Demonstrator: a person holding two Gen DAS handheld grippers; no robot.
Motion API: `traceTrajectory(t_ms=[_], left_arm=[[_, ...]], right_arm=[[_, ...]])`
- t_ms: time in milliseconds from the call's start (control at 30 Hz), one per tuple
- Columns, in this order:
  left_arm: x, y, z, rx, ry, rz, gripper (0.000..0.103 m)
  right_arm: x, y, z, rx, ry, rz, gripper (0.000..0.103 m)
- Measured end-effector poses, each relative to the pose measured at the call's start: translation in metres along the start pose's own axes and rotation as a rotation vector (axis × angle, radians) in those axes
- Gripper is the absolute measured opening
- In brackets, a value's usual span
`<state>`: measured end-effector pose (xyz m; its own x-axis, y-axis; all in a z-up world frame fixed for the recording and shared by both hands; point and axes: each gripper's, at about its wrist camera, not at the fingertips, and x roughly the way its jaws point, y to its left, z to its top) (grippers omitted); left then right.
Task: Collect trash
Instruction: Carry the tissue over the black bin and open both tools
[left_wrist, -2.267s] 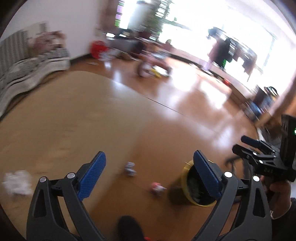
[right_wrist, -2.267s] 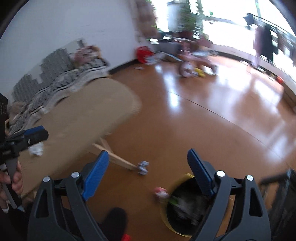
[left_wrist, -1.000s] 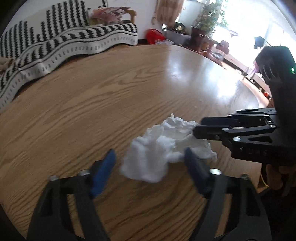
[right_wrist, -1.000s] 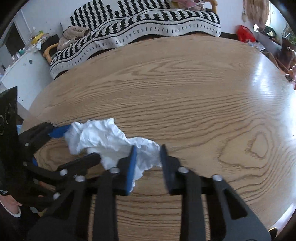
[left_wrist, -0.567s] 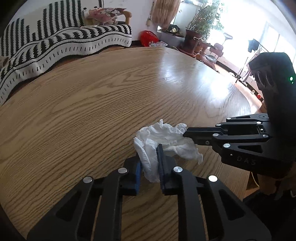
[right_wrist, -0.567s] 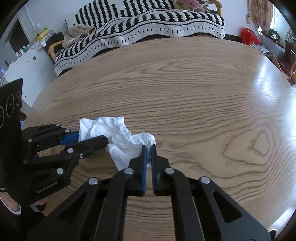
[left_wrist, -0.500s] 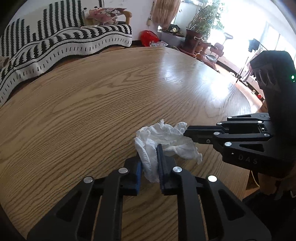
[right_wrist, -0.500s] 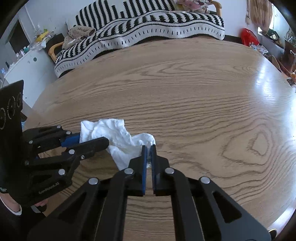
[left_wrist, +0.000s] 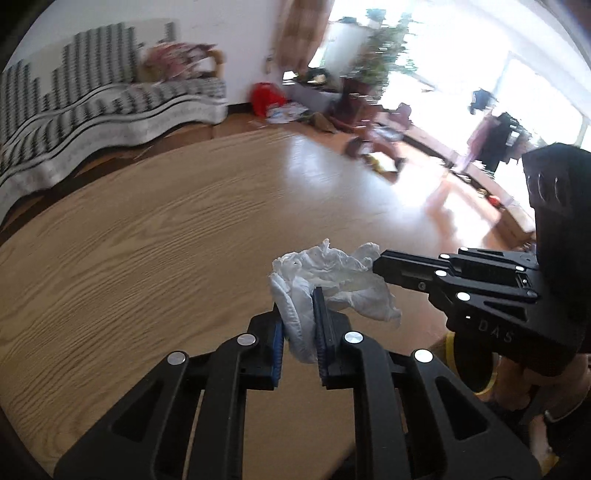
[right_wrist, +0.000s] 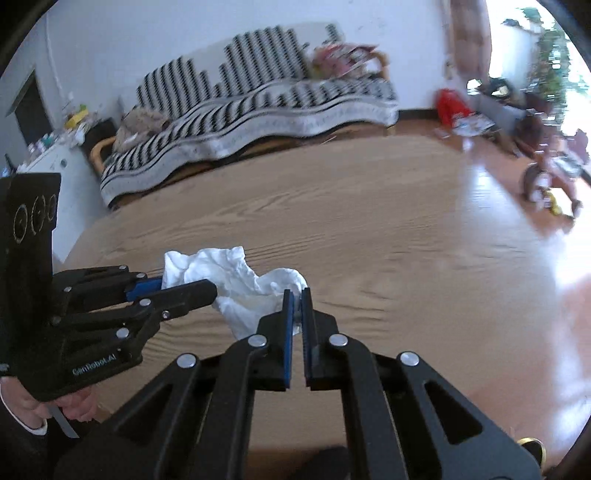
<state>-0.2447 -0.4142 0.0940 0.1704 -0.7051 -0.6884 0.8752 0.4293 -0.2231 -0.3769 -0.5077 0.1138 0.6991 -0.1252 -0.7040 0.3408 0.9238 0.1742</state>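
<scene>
Left wrist view: my left fingers (left_wrist: 298, 325) are clamped on the crumpled tissue (left_wrist: 332, 284) at centre frame, my right fingers (right_wrist: 295, 314) pinching its other end, and it has lifted clear of the wooden surface (left_wrist: 129, 258) since a moment ago, so carrying comes next. Only this view shows the yellow-rimmed bin (left_wrist: 448, 341) at lower right; the right wrist view shows the striped sofa (right_wrist: 258, 107) instead.

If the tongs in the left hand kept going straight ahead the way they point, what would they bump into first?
Probably nothing soon. The left tongs, shut on the crumpled tissue, point out over the round wooden table; past its far edge lies open floor. Depth is hard to judge.
</scene>
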Motion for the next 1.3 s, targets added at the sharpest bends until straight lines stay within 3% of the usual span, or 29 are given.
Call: traceTrajectory(t_ms=[167,300,467,600,700,867,1067,1300], left_arm=[[0.011,-0.114,0.022,0.132,-0.001,-0.120,0.014],[0.032,-0.223,0.022,0.236,0.024,-0.249,0.014],[0.076,-0.346,-0.006,0.343,0.117,-0.382,0.014],[0.121,-0.413,-0.044,0.394,0.224,-0.443,0.014],[0.156,-0.441,-0.073,0.403,0.308,-0.460,0.014],[0.212,-0.442,-0.115,0.421,0.407,-0.431,0.014],[0.241,-0.437,-0.137,0.433,0.471,-0.397,0.014],[0.254,-0.442,-0.140,0.458,0.490,-0.394,0.014]], right_arm=[[-0.095,-0.071,-0.032,0.059,-0.084,-0.124,0.005],[-0.179,-0.142,-0.084,0.155,-0.129,-0.256,0.005],[-0.259,-0.223,-0.169,0.305,-0.124,-0.407,0.005],[-0.283,-0.276,-0.237,0.418,-0.079,-0.463,0.005],[-0.276,-0.307,-0.286,0.499,-0.033,-0.469,0.005],[-0.248,-0.336,-0.337,0.585,0.023,-0.433,0.005],[-0.207,-0.347,-0.348,0.624,0.056,-0.403,0.005],[-0.199,-0.356,-0.353,0.644,0.054,-0.398,0.005]])
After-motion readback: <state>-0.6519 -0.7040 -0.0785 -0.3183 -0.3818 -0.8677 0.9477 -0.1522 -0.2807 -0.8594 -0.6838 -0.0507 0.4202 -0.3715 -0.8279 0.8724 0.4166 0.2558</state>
